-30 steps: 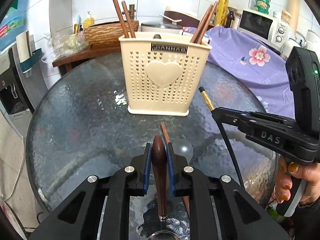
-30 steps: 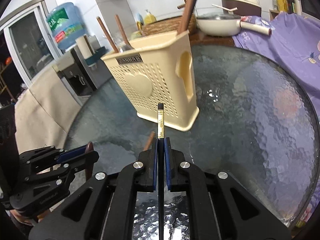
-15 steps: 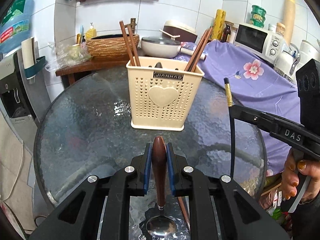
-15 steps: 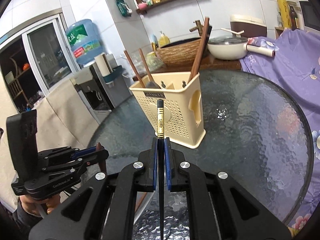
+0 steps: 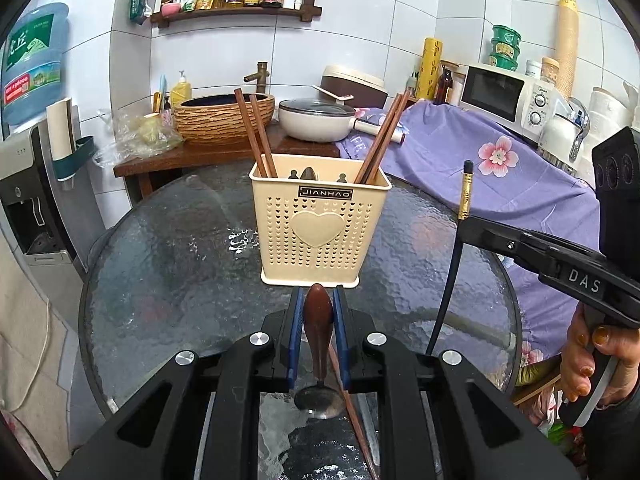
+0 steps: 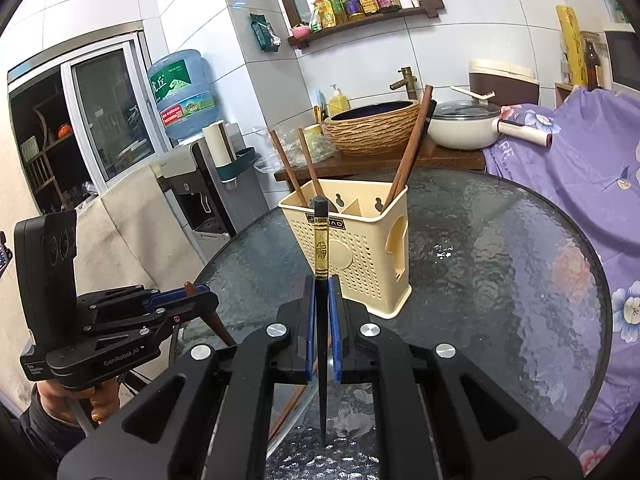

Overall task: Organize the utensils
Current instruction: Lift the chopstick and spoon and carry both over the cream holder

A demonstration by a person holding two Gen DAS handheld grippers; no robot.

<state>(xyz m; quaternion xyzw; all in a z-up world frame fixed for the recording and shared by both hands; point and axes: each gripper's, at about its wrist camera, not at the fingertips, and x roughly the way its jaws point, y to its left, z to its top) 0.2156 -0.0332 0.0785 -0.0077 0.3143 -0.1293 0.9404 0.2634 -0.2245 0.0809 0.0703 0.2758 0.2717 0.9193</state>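
With the left gripper (image 5: 318,312) clamping a wooden-handled spoon (image 5: 319,322) and the right gripper (image 6: 322,308) pinching a black chopstick (image 6: 321,264), both short of the cream utensil holder (image 5: 320,226) on the glass desk (image 5: 168,280), either long tail could catch its rim and tip it.

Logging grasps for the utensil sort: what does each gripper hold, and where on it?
Left gripper: spoon, by its wooden handle's end. Right gripper: black chopstick, just below its gold band.

White tiled walls (image 5: 360,20), wooden shelf (image 5: 236,12), sliding window (image 6: 108,112).
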